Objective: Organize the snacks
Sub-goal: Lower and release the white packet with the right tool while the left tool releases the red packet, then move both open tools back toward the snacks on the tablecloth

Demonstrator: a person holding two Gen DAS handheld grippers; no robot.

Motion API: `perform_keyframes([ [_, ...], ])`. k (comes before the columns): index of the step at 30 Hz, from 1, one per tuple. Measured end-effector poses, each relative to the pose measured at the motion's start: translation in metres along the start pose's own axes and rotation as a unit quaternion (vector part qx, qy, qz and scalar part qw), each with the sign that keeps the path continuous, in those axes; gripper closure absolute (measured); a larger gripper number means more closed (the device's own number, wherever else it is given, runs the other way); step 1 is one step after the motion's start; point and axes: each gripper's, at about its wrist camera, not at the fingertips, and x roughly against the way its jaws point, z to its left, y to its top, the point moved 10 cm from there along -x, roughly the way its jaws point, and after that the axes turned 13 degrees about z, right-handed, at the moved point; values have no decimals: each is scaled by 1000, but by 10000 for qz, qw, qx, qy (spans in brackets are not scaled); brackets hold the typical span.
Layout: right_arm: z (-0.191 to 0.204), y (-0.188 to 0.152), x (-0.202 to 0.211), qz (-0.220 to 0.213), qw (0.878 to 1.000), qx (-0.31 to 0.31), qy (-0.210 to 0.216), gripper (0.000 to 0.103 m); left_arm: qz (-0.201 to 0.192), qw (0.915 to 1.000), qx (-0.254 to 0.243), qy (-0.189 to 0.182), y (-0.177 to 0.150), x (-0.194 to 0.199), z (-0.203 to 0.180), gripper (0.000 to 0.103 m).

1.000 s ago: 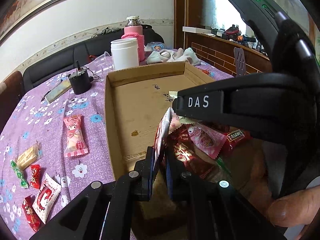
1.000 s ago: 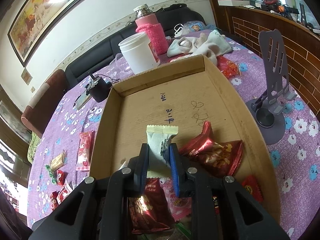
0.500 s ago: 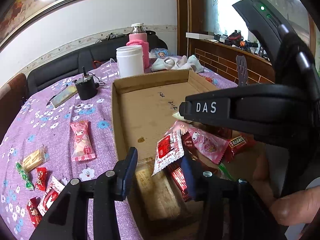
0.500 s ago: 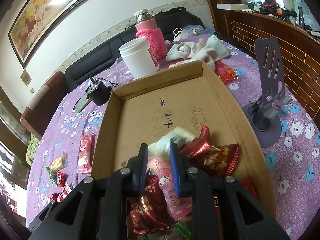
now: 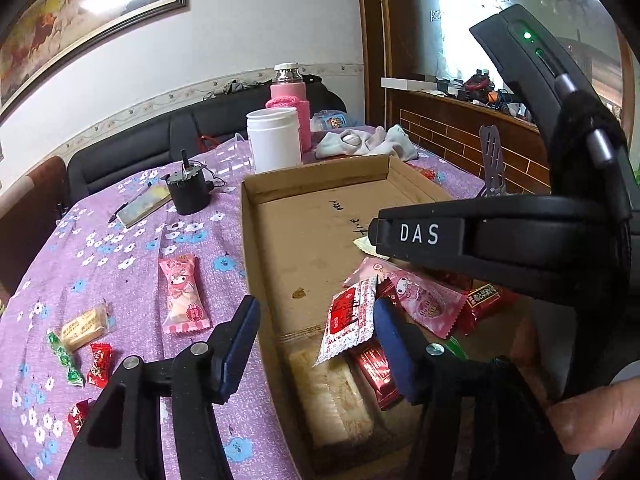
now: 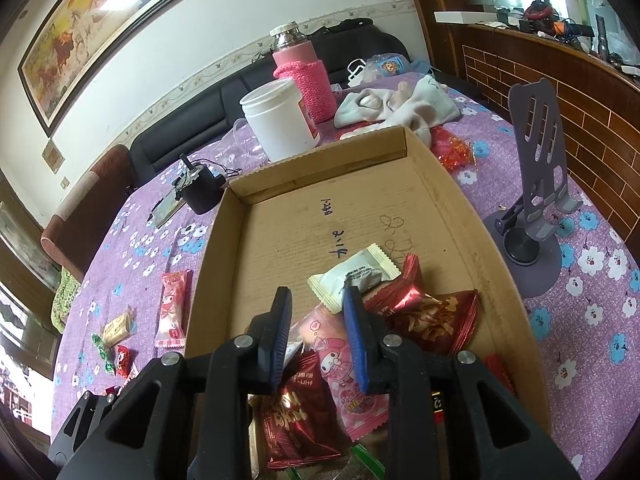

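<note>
Both grippers have let go since a second ago, left gripper (image 5: 316, 340) and right gripper (image 6: 318, 338) now gaping empty over the cardboard tray (image 6: 472, 216) where their snacks (image 6: 354, 276) landed, though careless reaching risks scattering the heap.

In the left wrist view, the cardboard box (image 5: 312, 184) is covered on its right side by the right gripper (image 5: 500, 240). A red snack packet (image 5: 482, 298) and a pale wrapper (image 5: 364, 245) are half hidden beneath it.
</note>
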Motion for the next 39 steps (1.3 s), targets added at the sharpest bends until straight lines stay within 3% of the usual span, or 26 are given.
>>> perform_keyframes([
  [12, 2, 0, 1, -24, 10000, 49, -25, 76, -24, 9999, 128, 34, 2, 2, 7, 41],
  [18, 2, 3, 8, -155, 9999, 33, -27, 71, -70, 9995, 304, 27, 6, 4, 17, 41],
  [30, 6, 6, 18, -380, 9992, 102, 17, 70, 334, 9949, 950, -108, 2, 14, 49, 41],
  [39, 26, 2, 23, -477, 9981, 367, 115, 70, 553, 9893, 1337, 163, -34, 41, 102, 41],
])
